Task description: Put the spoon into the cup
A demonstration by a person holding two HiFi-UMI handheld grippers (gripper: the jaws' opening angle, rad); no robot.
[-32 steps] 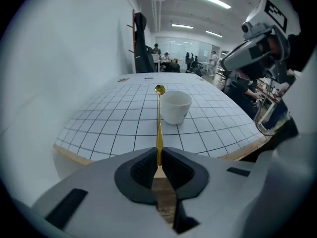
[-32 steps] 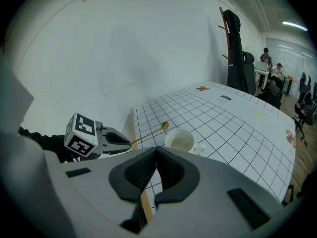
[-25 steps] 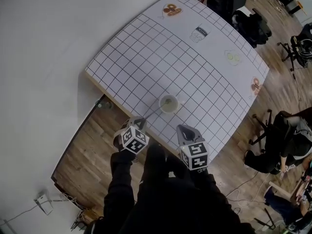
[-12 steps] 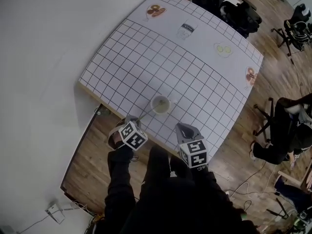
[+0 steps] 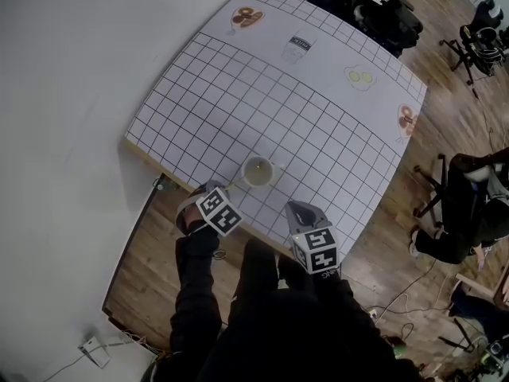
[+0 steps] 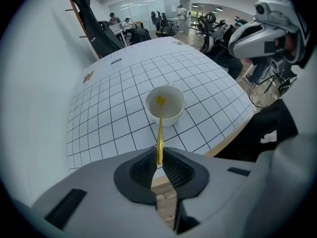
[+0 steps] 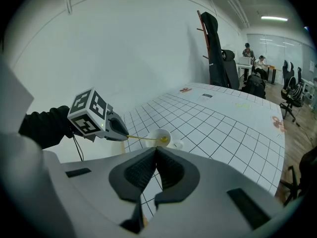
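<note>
A white cup (image 5: 258, 171) stands on the checked table (image 5: 318, 126) near its front edge. My left gripper (image 5: 226, 190) is shut on the handle of a thin gold spoon (image 6: 159, 133). The spoon's bowl (image 6: 160, 100) lies over the mouth of the cup (image 6: 165, 105); whether it touches the inside I cannot tell. In the right gripper view the left gripper (image 7: 123, 135) holds the spoon (image 7: 144, 139) out level to the cup (image 7: 159, 135). My right gripper (image 5: 299, 208) hangs to the right of the cup at the table's edge, its jaws shut (image 7: 155, 150) on nothing.
Small printed pictures (image 5: 246, 16) lie along the table's far edge. A white wall (image 5: 64, 94) runs along the left. Wooden floor (image 5: 151, 285) lies below the table's front edge. Office chairs (image 5: 386, 18) and a seated person (image 5: 477, 205) are at the right.
My left gripper has rolled and shifted a little to the left with the spoon, whose bowl stays over the cup. The right gripper has barely shifted.
</note>
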